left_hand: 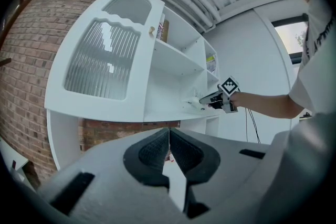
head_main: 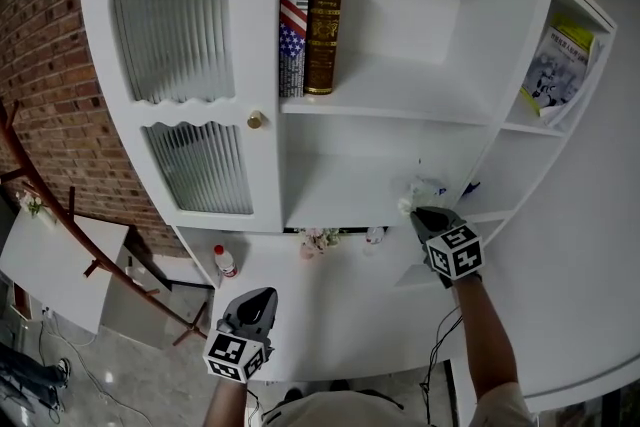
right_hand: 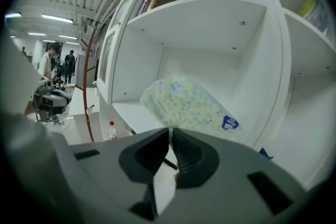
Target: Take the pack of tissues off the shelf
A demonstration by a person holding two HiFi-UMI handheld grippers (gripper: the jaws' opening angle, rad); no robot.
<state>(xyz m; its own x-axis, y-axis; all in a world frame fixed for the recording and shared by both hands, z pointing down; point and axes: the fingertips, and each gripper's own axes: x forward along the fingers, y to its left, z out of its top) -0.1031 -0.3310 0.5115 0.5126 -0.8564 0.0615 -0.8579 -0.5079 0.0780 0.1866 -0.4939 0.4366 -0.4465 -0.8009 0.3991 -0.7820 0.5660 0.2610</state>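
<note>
**Right now: right gripper [right_hand: 171, 138] clamped on the pack of tissues [right_hand: 190, 105]**

Its two jaws are drawn almost fully together, and the thin lower edge of the wrapper is nipped between the dark pads. The pack stands up from that pinch, tilted, with its blue label toward the right. From above, the same gripper [head_main: 418, 215] points into the lower open compartment of the white shelf unit [head_main: 400, 100]. The pack [head_main: 421, 190] sits at its tip, near the front edge of that shelf board and close to the upright divider on the right. I cannot tell whether the pack rests on the board or hangs just off it.

The left gripper [left_hand: 169, 145] is held low and well apart from the shelf, in front of the person's body. Its jaws are closed against each other with nothing between them. Over its own jaws it sees the other gripper and the tissues across the room.

On the shelf above the pack, two books [head_main: 312, 10] stand upright against the left wall, one flag-patterned and one brown. A ribbed-glass door [head_main: 175, 20] with a brass knob [head_main: 256, 120] closes the left side. A booklet [head_main: 556, 65] leans in the narrow right compartment. A red-capped bottle [head_main: 226, 261] stands on the counter below, and the brick wall [head_main: 50, 65] runs behind.
</note>
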